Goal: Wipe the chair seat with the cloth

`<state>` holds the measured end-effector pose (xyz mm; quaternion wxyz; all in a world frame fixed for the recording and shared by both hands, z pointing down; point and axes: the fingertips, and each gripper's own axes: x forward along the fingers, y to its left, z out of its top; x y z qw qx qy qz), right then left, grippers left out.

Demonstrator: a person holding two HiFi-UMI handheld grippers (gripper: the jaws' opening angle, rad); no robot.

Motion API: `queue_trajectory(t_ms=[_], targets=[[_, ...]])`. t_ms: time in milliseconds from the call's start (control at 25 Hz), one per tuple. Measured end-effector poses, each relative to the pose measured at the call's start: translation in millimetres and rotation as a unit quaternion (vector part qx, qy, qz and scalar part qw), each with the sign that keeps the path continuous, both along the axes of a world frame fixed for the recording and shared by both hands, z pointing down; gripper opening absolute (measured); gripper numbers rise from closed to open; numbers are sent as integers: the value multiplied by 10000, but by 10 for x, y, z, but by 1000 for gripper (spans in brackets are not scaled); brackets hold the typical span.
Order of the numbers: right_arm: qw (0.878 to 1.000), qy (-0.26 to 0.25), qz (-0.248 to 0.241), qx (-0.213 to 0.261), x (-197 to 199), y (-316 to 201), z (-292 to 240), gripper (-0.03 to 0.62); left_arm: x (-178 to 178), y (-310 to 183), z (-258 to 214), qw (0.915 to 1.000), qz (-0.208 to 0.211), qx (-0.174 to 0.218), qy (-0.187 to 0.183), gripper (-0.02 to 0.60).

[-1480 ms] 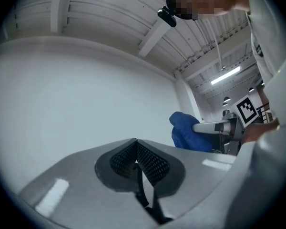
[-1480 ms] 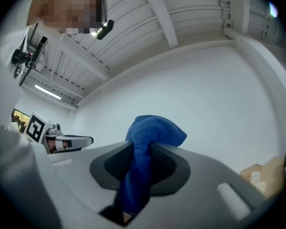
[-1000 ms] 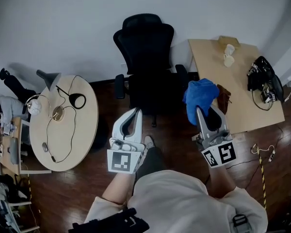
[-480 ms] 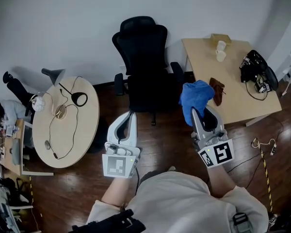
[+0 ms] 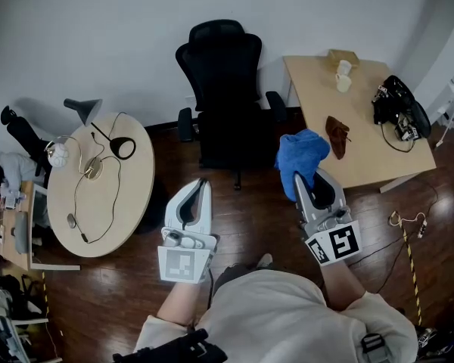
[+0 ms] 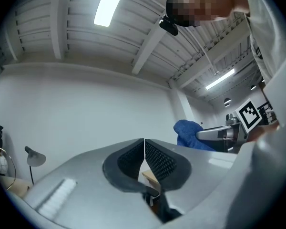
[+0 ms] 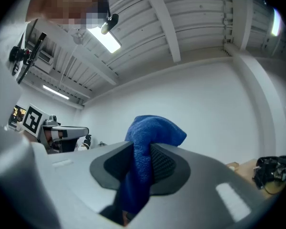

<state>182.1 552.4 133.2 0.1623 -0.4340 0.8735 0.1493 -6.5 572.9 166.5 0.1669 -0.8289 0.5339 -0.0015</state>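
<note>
Moved since a second ago: both grippers sit a little further back from the chair [image 5: 221, 66], and the cloth has drifted slightly towards it, off the desk edge.
Left gripper [image 5: 201, 183]: jaws closed tip to tip with nothing between them, as its own view shows [image 6: 144, 148]; held in front of the chair and apart from it, pointing at the seat.
Right gripper [image 5: 300, 181]: jaws clamped on the cloth, which fills the gap between the pads in its own view [image 7: 142, 162]; held in front of the chair, off its right side.
Cloth [image 5: 301, 154]: blue, bunched up, sticking out above the right gripper's tips [image 7: 153, 130]; it hangs in the air just right of the chair's right armrest and does not touch the seat. From the left gripper view it shows as a blue lump beside the other gripper [image 6: 188, 133].
Seat [image 5: 227, 141]: black, bare, facing the person, with the tall backrest behind it near the wall.
Round table [image 5: 125, 203]: left of the chair, carrying a lamp [image 5: 83, 110] and a looping cable.
Desk [image 5: 367, 153]: right of the chair, with a brown rag [image 5: 337, 135], a cup [image 5: 343, 78] and a black bundle of gear [image 5: 398, 110].
Floor [image 5: 250, 210]: dark wood, under the chair and both grippers.
</note>
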Motion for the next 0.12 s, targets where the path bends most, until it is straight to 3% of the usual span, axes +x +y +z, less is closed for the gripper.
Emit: queue_trajectory(t_ms=[120], targets=[[10000, 9, -5, 13, -55, 80, 7, 93, -60, 68, -23, 10000, 1, 32, -48, 6]])
